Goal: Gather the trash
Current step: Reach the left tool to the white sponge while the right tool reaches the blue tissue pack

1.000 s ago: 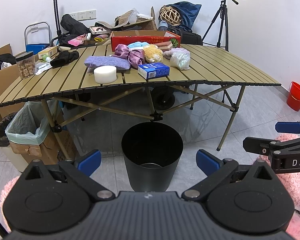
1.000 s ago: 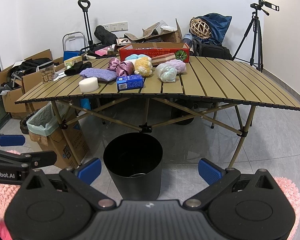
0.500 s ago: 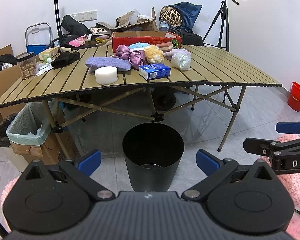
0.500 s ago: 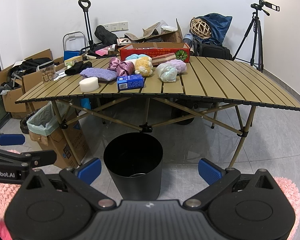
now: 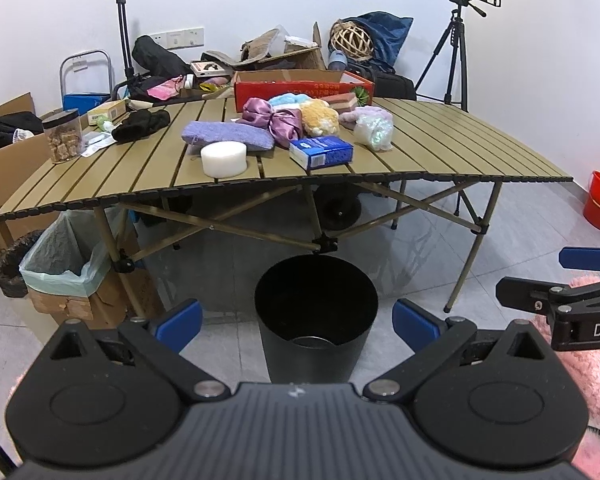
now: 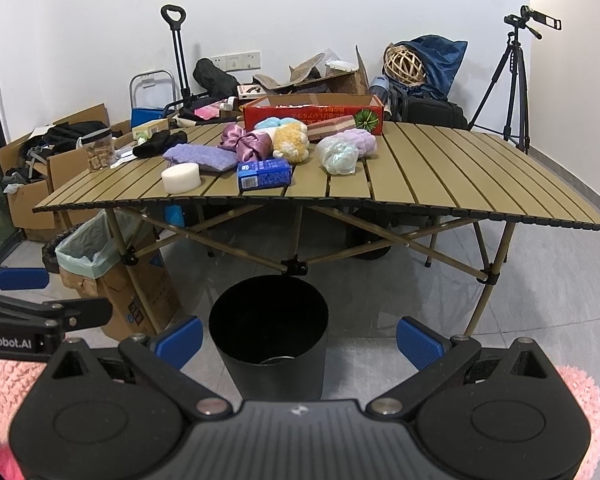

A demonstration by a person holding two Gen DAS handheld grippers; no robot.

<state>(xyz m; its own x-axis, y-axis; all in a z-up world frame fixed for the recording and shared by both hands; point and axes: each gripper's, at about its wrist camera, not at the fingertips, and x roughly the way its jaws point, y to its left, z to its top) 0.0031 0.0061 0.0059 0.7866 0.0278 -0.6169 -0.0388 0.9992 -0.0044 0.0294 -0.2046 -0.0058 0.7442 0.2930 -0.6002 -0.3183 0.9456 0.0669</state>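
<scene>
Both tools hang low in front of the slatted table, each empty. The left hand-held gripper has its blue-tipped fingers spread wide, and the right hand-held gripper is spread just as wide. Between each pair of fingers stands the black bin on the grey floor, just before the table's near edge. On the table lie a white foam puck, a blue carton, a crumpled clear bag, a purple pad, a satin bow and a red box at the back. A lined cardboard box sits under the table's left end.
</scene>
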